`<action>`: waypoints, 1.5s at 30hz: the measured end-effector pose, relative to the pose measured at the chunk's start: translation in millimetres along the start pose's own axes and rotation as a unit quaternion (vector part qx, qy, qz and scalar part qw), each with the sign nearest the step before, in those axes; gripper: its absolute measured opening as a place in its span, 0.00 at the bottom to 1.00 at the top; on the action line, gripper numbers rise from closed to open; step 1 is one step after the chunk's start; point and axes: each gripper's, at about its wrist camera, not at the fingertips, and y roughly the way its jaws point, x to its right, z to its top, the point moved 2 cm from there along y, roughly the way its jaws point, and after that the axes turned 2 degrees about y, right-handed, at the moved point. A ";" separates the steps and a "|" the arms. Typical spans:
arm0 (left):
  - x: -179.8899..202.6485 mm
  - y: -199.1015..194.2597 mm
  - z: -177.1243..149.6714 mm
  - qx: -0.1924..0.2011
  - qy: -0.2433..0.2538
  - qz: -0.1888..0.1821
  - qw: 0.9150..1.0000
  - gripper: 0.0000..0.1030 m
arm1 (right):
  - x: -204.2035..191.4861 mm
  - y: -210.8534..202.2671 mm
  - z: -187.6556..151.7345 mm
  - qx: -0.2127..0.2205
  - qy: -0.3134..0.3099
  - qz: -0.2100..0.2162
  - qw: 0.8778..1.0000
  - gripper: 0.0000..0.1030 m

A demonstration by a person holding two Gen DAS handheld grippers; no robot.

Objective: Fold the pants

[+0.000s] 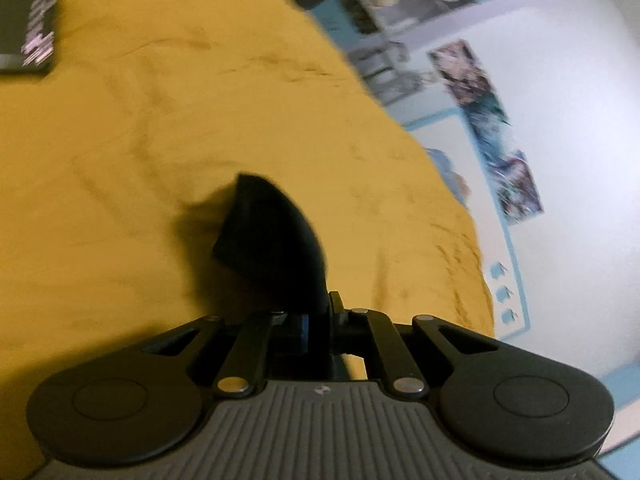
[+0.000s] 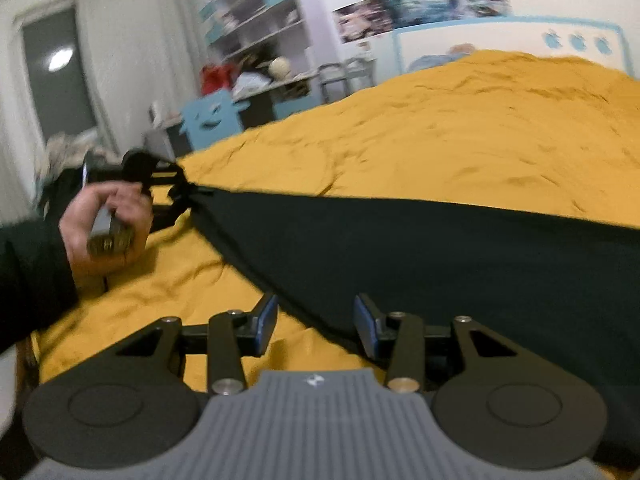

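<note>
Covering the bed, a rumpled mustard-yellow cloth blanket carries dark pants; left gripper pinches their corner, right gripper spread, before cluttered shelves.

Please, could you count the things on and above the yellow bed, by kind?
Dark pants: 1
Grippers: 2, the left gripper and the right gripper
Dark flat box: 1
Yellow bedcover: 1
Total: 5

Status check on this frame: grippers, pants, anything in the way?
Left gripper shut on pants corner. Right gripper open at the pants' edge, gripping nothing. Pants on yellow bedspread. Nothing in the way.
</note>
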 end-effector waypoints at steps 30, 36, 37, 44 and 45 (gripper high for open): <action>145.1 -27.1 -198.7 -0.133 0.445 -0.027 0.885 0.73 | 102.4 -71.5 18.2 0.040 0.226 -0.078 0.970 0.44; 84.0 -2.4 -133.8 -0.151 0.267 0.021 0.951 0.73 | 101.4 -22.9 32.1 0.005 0.206 -0.100 0.973 0.44; 79.7 1.2 -131.9 -0.156 0.256 0.024 0.954 0.73 | 102.3 -15.2 34.2 0.000 0.202 -0.110 0.973 0.44; 71.3 18.7 -140.0 -0.178 0.243 0.027 0.953 0.73 | 103.6 20.4 34.5 -0.046 0.192 -0.140 0.970 0.09; 71.4 20.7 -142.7 -0.180 0.246 0.028 0.952 0.73 | 102.1 20.6 35.6 -0.050 0.192 -0.131 0.971 0.00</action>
